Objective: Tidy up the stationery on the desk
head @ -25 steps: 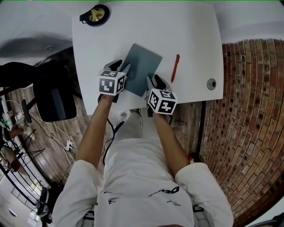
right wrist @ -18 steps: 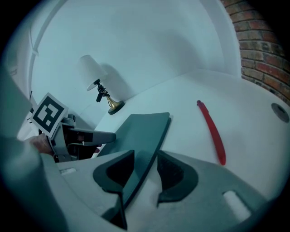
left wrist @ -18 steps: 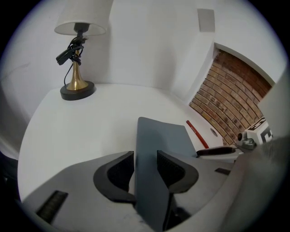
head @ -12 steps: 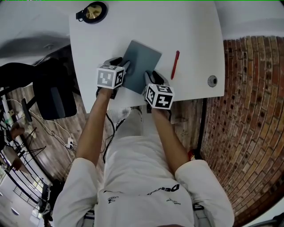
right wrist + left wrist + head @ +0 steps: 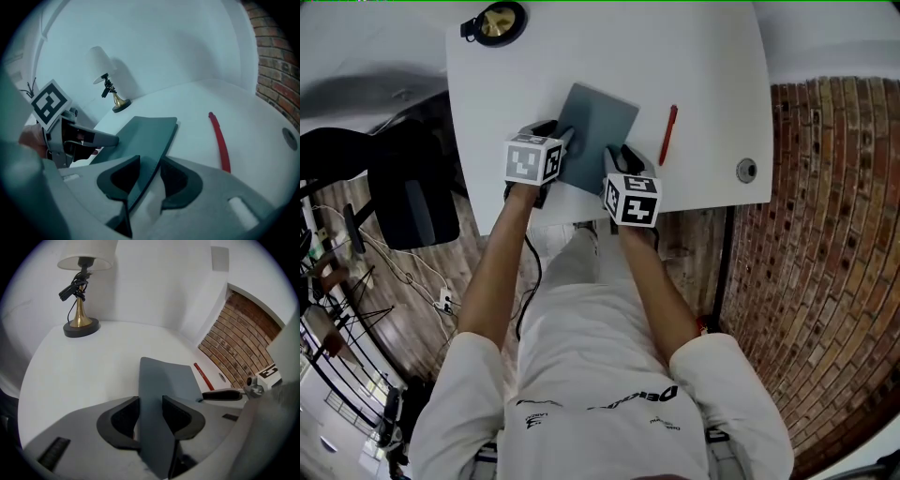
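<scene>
A thin grey-blue notebook [image 5: 596, 135] lies on the white desk [image 5: 703, 84] near its front edge. My left gripper [image 5: 565, 142] is shut on the notebook's left edge [image 5: 154, 418]. My right gripper [image 5: 616, 161] is shut on its near right corner [image 5: 145, 176]. Both hold it between dark pads, and the notebook [image 5: 145, 136] looks slightly lifted at the near side. A red pen [image 5: 668, 137] lies on the desk just right of the notebook, also seen as the red pen [image 5: 219, 143] and the red pen [image 5: 204, 376].
A small brass-based lamp [image 5: 497, 24] stands at the desk's far left corner, with a white shade [image 5: 86, 251]. A round cable grommet [image 5: 746, 171] sits near the desk's right front corner. A brick wall [image 5: 825, 234] is at the right and a black chair [image 5: 412, 202] at the left.
The right gripper has shifted slightly left along the notebook's near edge. The left gripper and the notebook have barely moved.
</scene>
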